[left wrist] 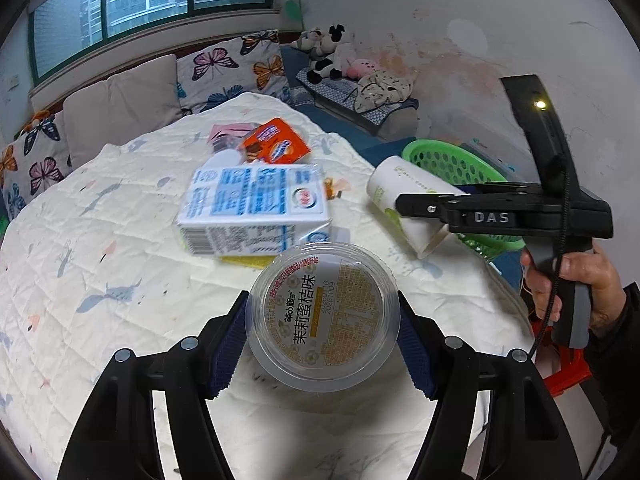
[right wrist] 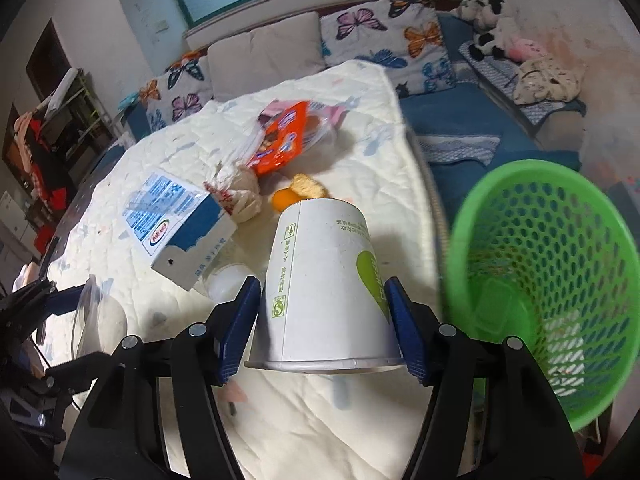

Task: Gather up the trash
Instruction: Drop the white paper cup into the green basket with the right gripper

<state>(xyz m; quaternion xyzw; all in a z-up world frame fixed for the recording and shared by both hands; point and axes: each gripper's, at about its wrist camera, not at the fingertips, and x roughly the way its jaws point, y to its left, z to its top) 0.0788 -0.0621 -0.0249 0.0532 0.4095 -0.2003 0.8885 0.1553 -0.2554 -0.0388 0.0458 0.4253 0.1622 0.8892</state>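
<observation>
1. The paper cup (right wrist: 326,284) sits between the blue pads of the right gripper (right wrist: 322,322), its open rim toward the camera and its base pointing away; both pads press its white sides, so the jaws are clamped on it. It is held above the quilted table edge, just left of the green basket (right wrist: 560,280).
2. From the left wrist view the same paper cup (left wrist: 400,200) lies tilted in the right gripper (left wrist: 412,206), in front of the green basket (left wrist: 448,160), with a hand (left wrist: 568,280) around the grey handle.
3. The clear plastic tub (left wrist: 324,316) — its printed foil lid facing the camera — is pinched at both sides by the left gripper (left wrist: 322,338), whose jaws are closed on it, held over the near part of the quilt.
4. On the quilted cover (left wrist: 100,240) the blue-and-white milk carton (left wrist: 252,208) lies on its side just beyond the tub.
5. Behind the carton rests an orange snack wrapper (left wrist: 276,144), touching a pink packet whose details are unclear.
6. In the right wrist view a crumpled plastic bag (right wrist: 240,196) lies between the milk carton (right wrist: 176,220) and the orange snack wrapper (right wrist: 280,140), and an orange peel piece (right wrist: 286,200) with a biscuit (right wrist: 308,186) shows just past the cup's base.
7. Farther out — butterfly-print cushions (left wrist: 236,68) and plush toys (left wrist: 324,52) line the bench.
</observation>
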